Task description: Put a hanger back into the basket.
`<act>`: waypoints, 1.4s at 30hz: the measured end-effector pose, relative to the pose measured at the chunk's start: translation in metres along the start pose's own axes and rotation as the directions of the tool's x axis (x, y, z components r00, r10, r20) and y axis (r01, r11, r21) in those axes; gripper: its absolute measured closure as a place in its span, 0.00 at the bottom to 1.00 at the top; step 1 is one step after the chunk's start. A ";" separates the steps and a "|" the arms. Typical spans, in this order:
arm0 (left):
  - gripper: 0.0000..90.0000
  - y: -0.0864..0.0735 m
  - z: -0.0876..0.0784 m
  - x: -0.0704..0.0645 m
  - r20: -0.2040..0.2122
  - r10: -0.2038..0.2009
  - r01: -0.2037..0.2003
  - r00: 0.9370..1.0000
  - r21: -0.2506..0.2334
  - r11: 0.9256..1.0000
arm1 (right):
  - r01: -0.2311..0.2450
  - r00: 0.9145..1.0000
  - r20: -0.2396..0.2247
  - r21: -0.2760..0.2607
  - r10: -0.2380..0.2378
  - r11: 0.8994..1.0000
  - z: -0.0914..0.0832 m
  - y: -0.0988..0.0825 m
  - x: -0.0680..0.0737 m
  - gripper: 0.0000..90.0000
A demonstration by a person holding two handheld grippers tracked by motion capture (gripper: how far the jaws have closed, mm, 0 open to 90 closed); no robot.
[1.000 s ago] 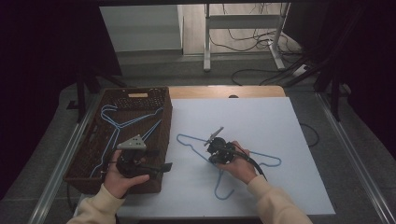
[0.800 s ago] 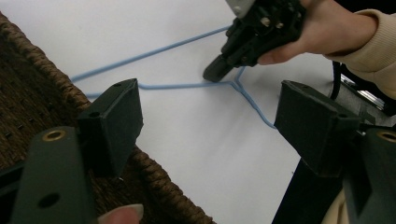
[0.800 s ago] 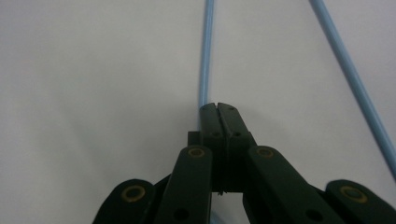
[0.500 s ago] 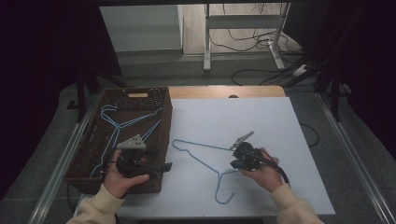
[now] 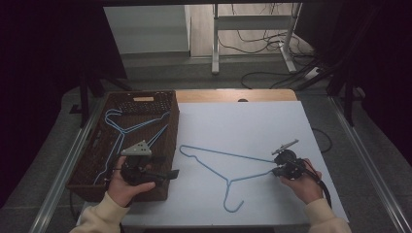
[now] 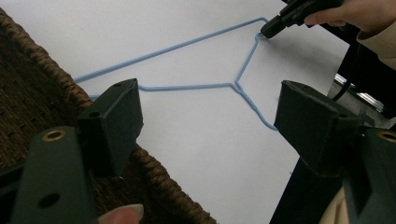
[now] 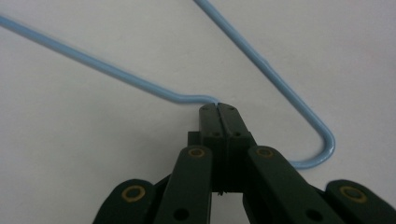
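A light-blue wire hanger (image 5: 227, 181) lies flat on the white mat, hook toward the front edge. My right gripper (image 5: 275, 170) is shut on the hanger's right shoulder corner; in the right gripper view the jaws (image 7: 217, 108) meet on the wire beside its bend (image 7: 280, 84). My left gripper (image 5: 167, 170) stands open over the right rim of the brown wicker basket (image 5: 171, 127), with nothing between its fingers (image 6: 116, 116). In the left gripper view the hanger (image 6: 187, 87) stretches across the mat to the right gripper (image 6: 271, 30).
More blue hangers (image 5: 127, 127) lie inside the basket at the table's left. The white mat (image 5: 243, 121) covers most of the table, with a wooden strip (image 5: 233, 95) at the back. Metal rails run along both sides. Cables and desk legs are on the floor beyond.
My right gripper has slid to the right across the mat, dragging the blue hanger with it. The left gripper has stayed over the basket rim.
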State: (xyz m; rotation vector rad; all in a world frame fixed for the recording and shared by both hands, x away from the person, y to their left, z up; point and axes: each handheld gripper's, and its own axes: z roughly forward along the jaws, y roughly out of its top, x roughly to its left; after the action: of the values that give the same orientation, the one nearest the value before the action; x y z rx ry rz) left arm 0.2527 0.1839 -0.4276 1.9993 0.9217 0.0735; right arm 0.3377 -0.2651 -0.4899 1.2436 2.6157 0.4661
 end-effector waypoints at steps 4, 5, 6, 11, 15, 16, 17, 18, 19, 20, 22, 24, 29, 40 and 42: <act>0.26 0.000 -0.001 0.000 -0.001 -0.001 0.001 1.000 -0.002 1.000 | 0.000 1.000 0.010 -0.002 0.000 1.000 0.005 0.004 -0.002 1.00; 0.26 0.000 -0.001 0.000 -0.001 0.000 0.000 1.000 -0.002 1.000 | -0.005 0.999 0.035 -0.007 0.005 1.000 0.007 0.006 -0.004 1.00; 0.26 0.000 -0.001 0.000 -0.001 0.000 0.000 1.000 -0.002 1.000 | -0.009 0.999 0.046 -0.007 0.009 1.000 0.007 0.007 -0.006 1.00; 0.26 0.000 0.000 -0.001 -0.002 0.003 -0.003 1.000 0.003 1.000 | -0.029 0.996 0.084 -0.026 0.031 0.999 0.012 0.017 -0.019 1.00; 0.26 0.000 0.000 0.000 -0.004 0.000 0.000 1.000 0.002 1.000 | -0.053 0.994 0.088 -0.052 0.058 0.997 0.022 0.036 -0.035 1.00; 0.26 0.000 0.000 0.000 -0.004 0.000 0.000 1.000 0.002 1.000 | -0.064 0.994 0.084 -0.060 0.069 0.996 0.024 0.040 -0.038 1.00; 0.26 0.000 0.001 0.000 -0.006 -0.001 0.001 1.000 0.003 1.000 | -0.064 0.994 0.084 -0.060 0.069 0.996 0.024 0.040 -0.038 1.00; 0.26 -0.001 0.001 0.000 -0.006 -0.001 0.001 1.000 0.004 1.000 | -0.066 0.993 0.089 -0.061 0.071 0.996 0.026 0.044 -0.041 1.00; 0.26 -0.001 0.001 0.000 -0.007 -0.001 0.001 1.000 0.005 1.000 | -0.072 0.993 0.093 -0.065 0.078 0.995 0.028 0.048 -0.044 1.00; 0.26 -0.001 0.001 0.001 -0.009 -0.002 0.002 1.000 0.006 1.000 | -0.080 0.991 0.098 -0.077 0.087 0.994 0.032 0.054 -0.049 1.00; 0.26 -0.001 0.001 0.001 -0.009 -0.004 0.004 1.000 0.005 1.000 | -0.082 0.991 0.101 -0.086 0.090 0.993 0.034 0.059 -0.052 1.00; 0.26 -0.001 0.001 0.001 -0.010 -0.005 0.005 1.000 0.007 1.000 | -0.080 0.990 0.110 -0.092 0.090 0.993 0.034 0.060 -0.052 1.00; 0.26 -0.002 0.001 0.002 -0.011 -0.007 0.007 1.000 0.007 1.000 | -0.041 0.998 0.049 -0.123 0.048 0.992 0.023 0.060 -0.032 1.00; 0.26 0.001 0.004 0.001 -0.003 0.009 -0.009 1.000 0.013 1.000 | 0.119 0.976 -0.162 -0.151 -0.144 0.981 0.027 0.084 0.059 1.00; 0.26 0.001 0.004 0.001 -0.003 0.009 -0.009 1.000 0.012 1.000 | 0.132 0.972 -0.175 -0.152 -0.158 0.980 0.033 0.092 0.068 1.00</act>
State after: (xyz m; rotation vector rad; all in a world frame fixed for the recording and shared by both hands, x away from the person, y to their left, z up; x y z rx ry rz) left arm 0.2553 0.1811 -0.4294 2.0151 0.9169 0.0759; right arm 0.3714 -0.1513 -0.4899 1.0004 2.7466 0.7561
